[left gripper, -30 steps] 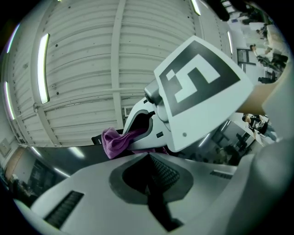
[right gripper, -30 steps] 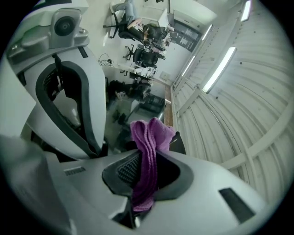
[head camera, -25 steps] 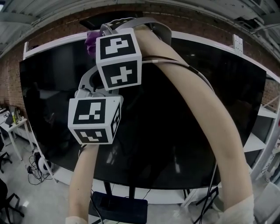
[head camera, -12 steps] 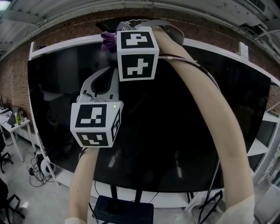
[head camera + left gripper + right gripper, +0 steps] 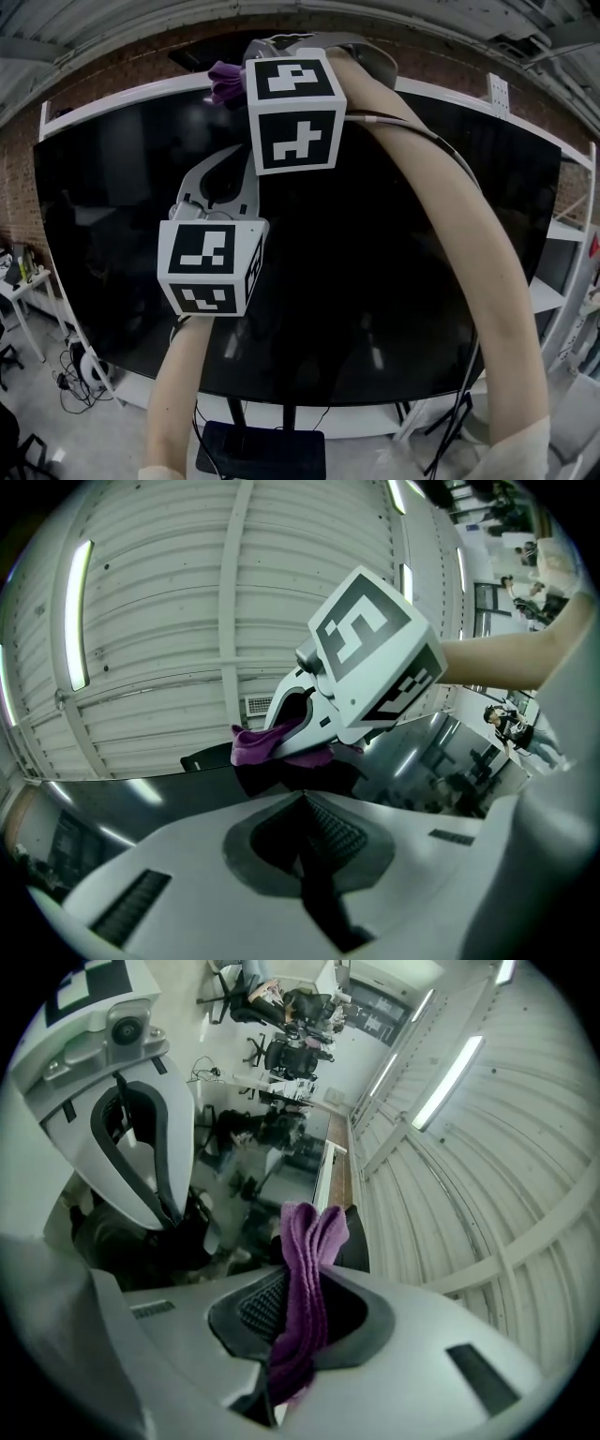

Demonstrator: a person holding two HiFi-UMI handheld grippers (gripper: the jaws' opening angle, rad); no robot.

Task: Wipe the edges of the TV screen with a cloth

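One TV screen filling the frame, one purple cloth at upper centre, two grippers, left gripper and right gripper, two forearms, left forearm, right forearm

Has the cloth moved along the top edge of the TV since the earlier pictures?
Yes. The cloth went right along the top edge of the TV, farther from its left corner.

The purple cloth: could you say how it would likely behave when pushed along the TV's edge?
Probably floppy: the purple cloth folds and bunches in the right gripper. Likely light, since a pinch holds it. It should mould to the TV's top edge.
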